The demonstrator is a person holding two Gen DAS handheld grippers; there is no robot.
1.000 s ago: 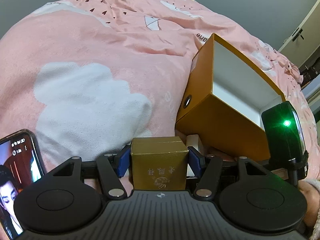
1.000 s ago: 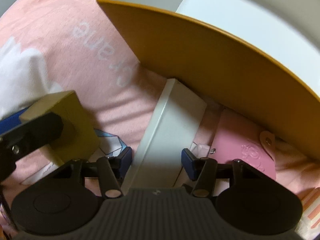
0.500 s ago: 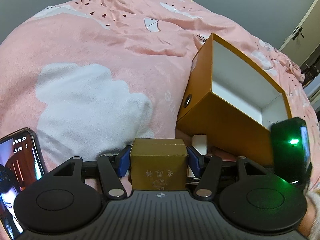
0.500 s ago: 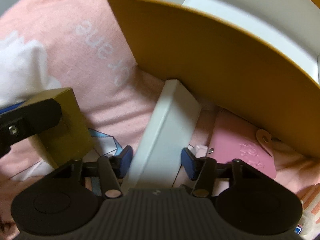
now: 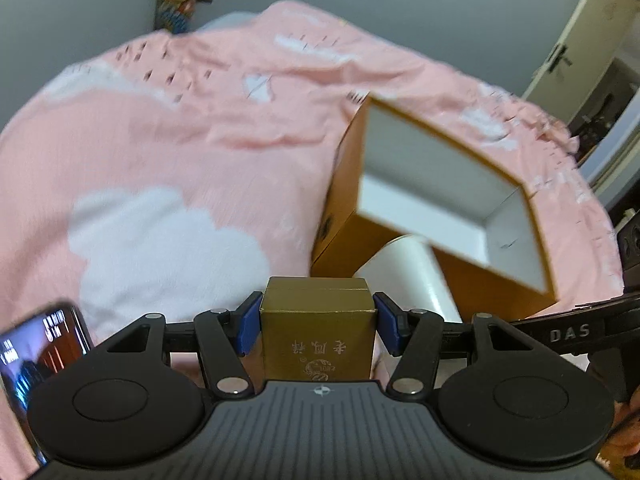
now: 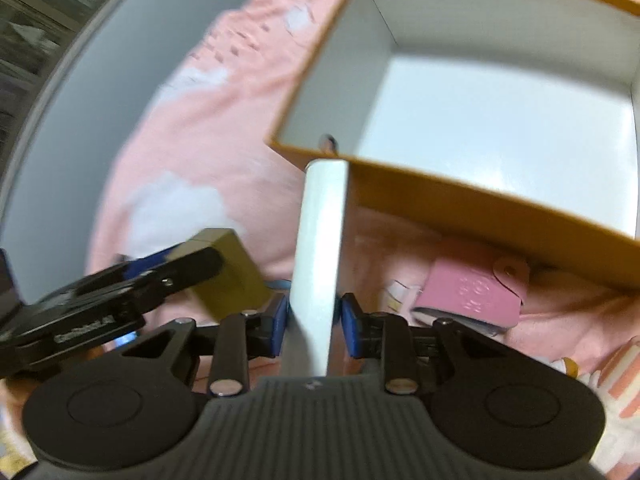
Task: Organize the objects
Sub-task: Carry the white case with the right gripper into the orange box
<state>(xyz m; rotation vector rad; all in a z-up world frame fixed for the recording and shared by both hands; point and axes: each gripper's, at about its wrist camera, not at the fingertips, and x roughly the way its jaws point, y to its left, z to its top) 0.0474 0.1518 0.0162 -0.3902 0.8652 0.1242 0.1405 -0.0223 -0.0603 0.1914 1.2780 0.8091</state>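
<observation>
Bedding, a pink duvet (image 5: 168,152) with white clouds, lies open and bare to the left of the orange open-topped box (image 5: 436,216), whose white inside is empty. The left tool (image 5: 318,322) clamps a small gold box (image 5: 318,340) printed with Chinese characters, close before the orange box's near wall. The right tool (image 6: 314,322) has just been closing its jaws on a white flat box (image 6: 320,248) standing on edge, its far end at the orange rim. A pink snap wallet (image 6: 472,292) lies beside that wall. "DAS" shows on the right tool's arm
</observation>
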